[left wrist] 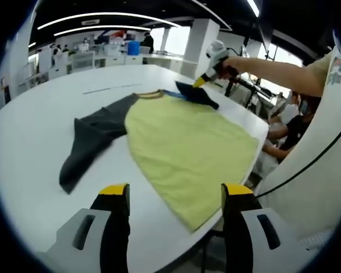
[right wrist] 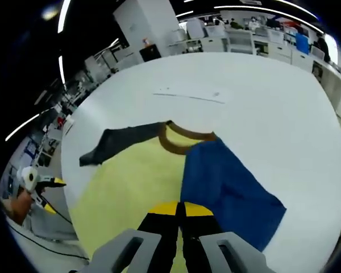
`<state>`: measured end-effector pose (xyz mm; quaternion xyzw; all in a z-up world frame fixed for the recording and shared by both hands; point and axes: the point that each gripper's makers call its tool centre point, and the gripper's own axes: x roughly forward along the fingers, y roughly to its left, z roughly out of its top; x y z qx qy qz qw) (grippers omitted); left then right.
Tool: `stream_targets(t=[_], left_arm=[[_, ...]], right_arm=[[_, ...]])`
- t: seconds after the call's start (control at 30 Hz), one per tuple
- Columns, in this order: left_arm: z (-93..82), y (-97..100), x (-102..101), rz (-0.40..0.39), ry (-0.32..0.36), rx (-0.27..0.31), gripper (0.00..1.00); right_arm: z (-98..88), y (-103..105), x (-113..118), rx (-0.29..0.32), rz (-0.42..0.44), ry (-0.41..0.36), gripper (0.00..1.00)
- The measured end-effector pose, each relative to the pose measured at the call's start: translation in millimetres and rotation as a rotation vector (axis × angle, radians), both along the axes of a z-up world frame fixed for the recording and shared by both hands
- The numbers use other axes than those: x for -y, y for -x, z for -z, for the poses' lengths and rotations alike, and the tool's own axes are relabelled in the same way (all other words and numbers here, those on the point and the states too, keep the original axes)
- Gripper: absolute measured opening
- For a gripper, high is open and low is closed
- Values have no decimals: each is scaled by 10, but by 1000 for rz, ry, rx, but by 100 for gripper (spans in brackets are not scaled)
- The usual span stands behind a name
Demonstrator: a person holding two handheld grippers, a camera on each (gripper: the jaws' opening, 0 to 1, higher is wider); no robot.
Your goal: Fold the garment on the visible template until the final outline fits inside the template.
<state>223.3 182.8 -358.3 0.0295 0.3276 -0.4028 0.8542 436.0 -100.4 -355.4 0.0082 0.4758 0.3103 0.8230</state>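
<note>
Open-plan office behind — desks, ceiling strip lights, seated people at the far edge. Broad white table [left wrist: 34, 136] carrying a raglan T-shirt [left wrist: 187, 148] spread flat: yellow-green body, dark sleeves, mustard collar [right wrist: 184, 139]. Faint line marks on the table beyond the collar; no clear template outline to be made out from these views.

Left gripper [left wrist: 176, 196] held above the near table edge, just short of the shirt's hem, jaws spread wide and gripping nothing. Right gripper [right wrist: 179, 210] clenched, jaws together, apparently pinching cloth near the blue sleeve [right wrist: 227, 187] — in the left gripper view seen at the far shoulder with the dark sleeve lifted off the table and drawn inward over the body. Other sleeve [left wrist: 85, 148] lying stretched out flat on the table, away from the body.

Judged: first sleeve fold in progress, most of the task ahead.

Handling: thin knit — light, limp, no stiffness, likely to drag and wrinkle if pulled by one point. Best taken at seams or hemmed edges — sleeve cuff, shoulder seam, hem corners — pinching the full layer and laying it over rather than sliding.
</note>
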Motion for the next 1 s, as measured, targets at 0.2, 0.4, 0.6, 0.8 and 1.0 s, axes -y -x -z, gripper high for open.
stream_targets(t=[0.2,0.4,0.6,0.8,1.0], left_arm=[[3,7,-5,3,5,0,62],[5,8,-34,5,4,1,62],[-36,-2,-51,10,-5,19,63],[-25,12,-46,28,-26,29,63],[-31,16,-51,33,-29,34,63]], right_arm=[[12,2,-181,-1,-25,-1,0],[24,31,-362,-6,-49,-2,0],[55,52,-491,-13,-75,4,0],[66,70,-611,-16,-97,5,0],[65,84,-710,-16,-114,9,0]])
